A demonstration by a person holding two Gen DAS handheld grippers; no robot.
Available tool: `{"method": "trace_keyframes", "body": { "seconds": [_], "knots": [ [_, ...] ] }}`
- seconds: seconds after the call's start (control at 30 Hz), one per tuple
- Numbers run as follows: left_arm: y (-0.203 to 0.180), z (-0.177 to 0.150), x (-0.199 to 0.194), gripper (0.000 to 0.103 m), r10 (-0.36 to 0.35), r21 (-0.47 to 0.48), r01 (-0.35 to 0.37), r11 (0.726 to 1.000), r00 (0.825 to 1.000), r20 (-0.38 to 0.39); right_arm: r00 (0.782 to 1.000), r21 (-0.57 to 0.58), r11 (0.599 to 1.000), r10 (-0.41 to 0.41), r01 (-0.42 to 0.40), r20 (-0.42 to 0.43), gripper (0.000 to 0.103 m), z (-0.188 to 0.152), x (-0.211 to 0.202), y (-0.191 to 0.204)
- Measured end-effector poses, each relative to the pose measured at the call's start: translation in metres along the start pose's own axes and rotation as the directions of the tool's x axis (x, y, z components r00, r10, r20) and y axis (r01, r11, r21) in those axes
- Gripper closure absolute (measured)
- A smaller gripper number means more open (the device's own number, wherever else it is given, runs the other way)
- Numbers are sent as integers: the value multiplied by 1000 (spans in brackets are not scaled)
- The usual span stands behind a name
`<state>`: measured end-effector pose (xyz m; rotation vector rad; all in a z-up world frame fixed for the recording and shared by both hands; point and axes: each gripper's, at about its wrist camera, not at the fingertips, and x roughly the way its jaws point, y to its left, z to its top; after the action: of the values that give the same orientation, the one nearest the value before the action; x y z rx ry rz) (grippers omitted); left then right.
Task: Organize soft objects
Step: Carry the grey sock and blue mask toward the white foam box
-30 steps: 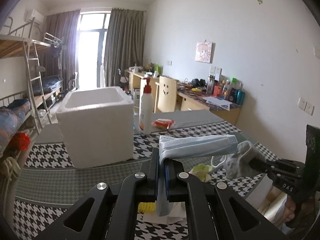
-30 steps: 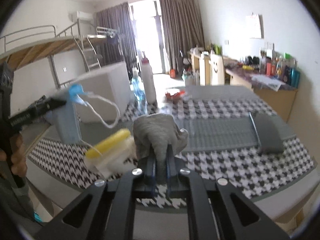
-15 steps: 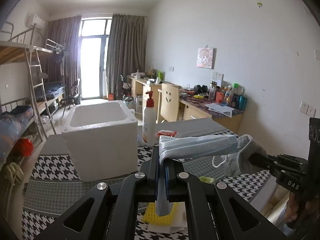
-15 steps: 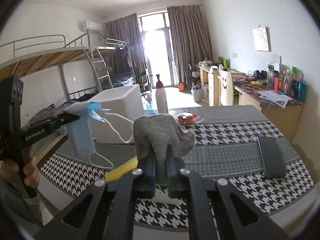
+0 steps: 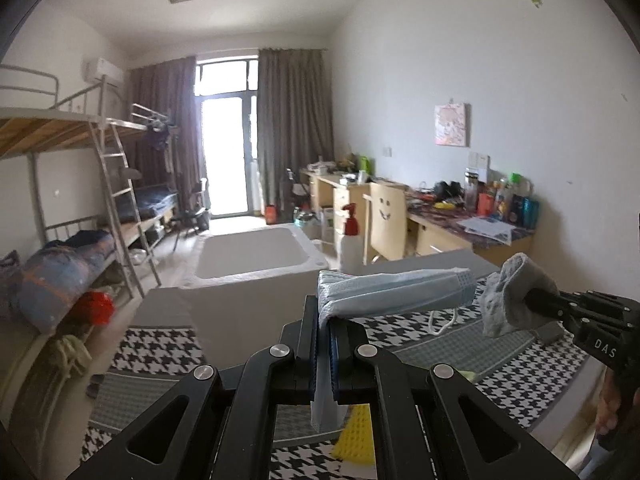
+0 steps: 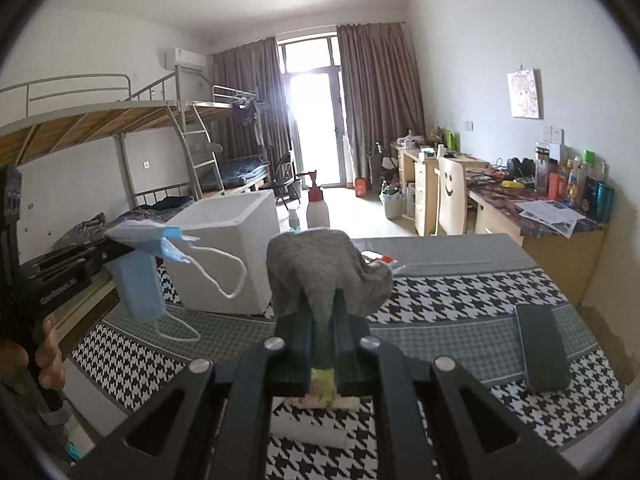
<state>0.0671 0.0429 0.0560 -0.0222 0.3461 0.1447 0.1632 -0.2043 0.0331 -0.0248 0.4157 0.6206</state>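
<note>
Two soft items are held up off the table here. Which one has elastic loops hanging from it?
The blue face mask, clamped in the left gripper; its white ear loops dangle below. The grey cloth in the right gripper has no loops.

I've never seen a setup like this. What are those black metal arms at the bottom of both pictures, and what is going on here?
No robot here: a person holds a hand-held two-finger clamp in each hand, and each clamp carries a wide-angle camera looking along its fingers. So one picture looks out from the left gripper, the other from the right gripper. The left one is shut on a blue face mask; the right one is shut on a grey sock. Each clamp also shows at the side of the other's picture. Below lies a table with a houndstooth cloth. On it stand a white foam box and a pump bottle, and a dark flat case lies there.
</note>
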Motion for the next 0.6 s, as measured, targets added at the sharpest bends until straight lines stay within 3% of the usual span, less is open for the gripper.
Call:
{"method": "trace_keyframes", "body": {
  "seconds": [0.27,0.6],
  "knots": [
    [18,7,-2,98,34,-26,-33,999,999,31,1000,-15,1000,26,-26,2,92,10,12,6],
    [29,21,14,98,12,-31,-11,999,1000,18,998,-36,998,48,-47,30,92,29,21,25]
  ]
}}
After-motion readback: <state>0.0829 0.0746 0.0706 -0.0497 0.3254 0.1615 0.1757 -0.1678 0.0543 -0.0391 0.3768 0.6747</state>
